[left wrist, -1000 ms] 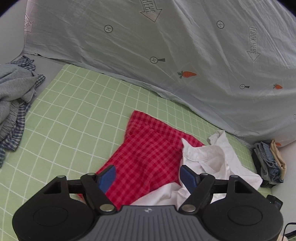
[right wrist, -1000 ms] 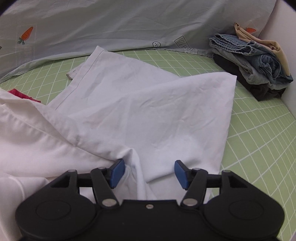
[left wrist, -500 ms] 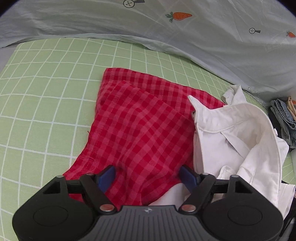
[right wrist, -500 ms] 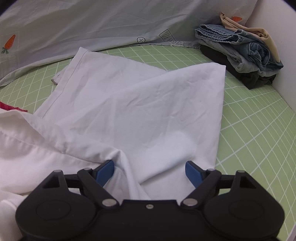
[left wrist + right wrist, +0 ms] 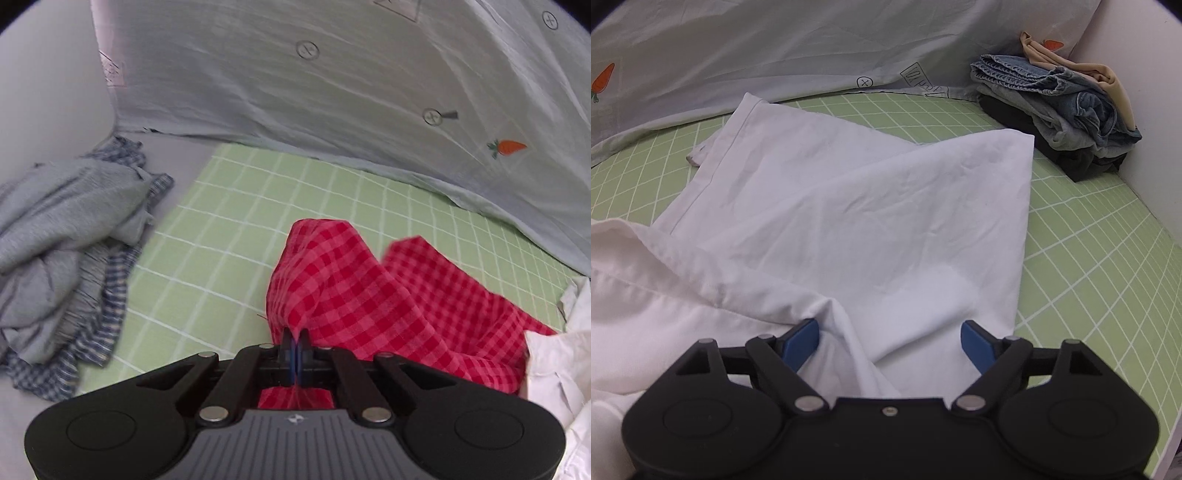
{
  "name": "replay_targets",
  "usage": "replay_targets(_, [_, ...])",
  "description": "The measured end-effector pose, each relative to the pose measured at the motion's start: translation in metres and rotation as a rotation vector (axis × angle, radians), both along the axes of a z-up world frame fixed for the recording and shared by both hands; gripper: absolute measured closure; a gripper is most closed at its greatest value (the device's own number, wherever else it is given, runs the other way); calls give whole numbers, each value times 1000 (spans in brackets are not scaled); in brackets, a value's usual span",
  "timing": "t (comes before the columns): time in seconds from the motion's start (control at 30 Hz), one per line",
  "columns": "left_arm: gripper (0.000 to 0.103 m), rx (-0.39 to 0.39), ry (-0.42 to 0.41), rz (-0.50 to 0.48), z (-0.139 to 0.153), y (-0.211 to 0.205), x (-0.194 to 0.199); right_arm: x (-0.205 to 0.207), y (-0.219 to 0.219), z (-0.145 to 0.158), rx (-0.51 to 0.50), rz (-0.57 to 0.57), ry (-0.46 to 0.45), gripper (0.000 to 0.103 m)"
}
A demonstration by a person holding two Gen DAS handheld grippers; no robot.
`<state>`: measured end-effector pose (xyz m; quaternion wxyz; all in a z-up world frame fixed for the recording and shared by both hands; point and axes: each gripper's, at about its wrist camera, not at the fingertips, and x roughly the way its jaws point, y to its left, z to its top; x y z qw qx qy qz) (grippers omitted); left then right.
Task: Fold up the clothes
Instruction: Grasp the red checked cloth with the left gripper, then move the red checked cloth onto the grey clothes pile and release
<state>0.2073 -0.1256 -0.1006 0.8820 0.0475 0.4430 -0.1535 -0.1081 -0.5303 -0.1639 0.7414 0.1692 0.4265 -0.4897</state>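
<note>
Left gripper [image 5: 295,349] clamped on a pinch of red check cloth [image 5: 373,306], which tents up from the green grid sheet [image 5: 221,236]; its right side runs under a white shirt [image 5: 554,369]. Right gripper [image 5: 890,341] with pads wide apart, straddling a ridge of that shirt [image 5: 857,221] but not pressing it. Folded stack [image 5: 1060,107] far right, loose heap [image 5: 66,236] far left. Risk: pulling the red piece drags the shirt along (they overlap), wrecking its flat lay. The thin pinch may also slip.
</note>
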Motion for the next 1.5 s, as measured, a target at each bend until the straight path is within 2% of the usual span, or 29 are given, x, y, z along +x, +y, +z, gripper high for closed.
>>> replay_targets(0.1, [101,122,-203,139,42,39,26,2,2,0,-14,-11,10,19])
replay_targets(0.23, [101,188,-415,367,99,97,64,5,5,0,-29,-28,23,19])
replay_targets(0.27, [101,198,-447,437,110,111,72,6,6,0,-33,-33,29,19])
replay_targets(0.3, [101,200,-452,504,117,126,83,7,7,0,-38,-37,34,19])
replay_targets(0.33, [100,203,-422,552,119,140,95,8,8,0,-43,-40,40,19])
replay_targets(0.4, [96,182,-299,586,110,160,116,10,10,0,-54,-45,52,19])
replay_targets(0.47, [72,124,-177,583,92,170,122,11,11,0,-59,-52,60,19])
replay_targets(0.53, [56,65,-83,512,67,164,112,13,11,0,-61,-55,69,19])
replay_targets(0.63, [43,96,-11,443,37,138,83,15,12,1,-59,-52,88,19])
replay_targets(0.8, [36,16,96,386,9,116,25,17,15,1,-49,-34,90,19])
replay_targets(0.97, [33,-12,182,207,-4,64,-22,15,17,0,-46,-30,73,18])
replay_targets(1.2, [32,-4,228,-46,-4,-19,-94,-2,13,0,11,-26,-18,17])
replay_targets(1.33, [32,5,178,-172,12,-56,-128,-17,12,6,25,-8,-76,17])
replay_targets(1.4, [32,-28,158,-224,21,-69,-143,-28,10,10,19,5,-114,17])
replay_targets(1.5, [32,-41,122,-259,30,-86,-163,-46,2,17,12,17,-157,17])
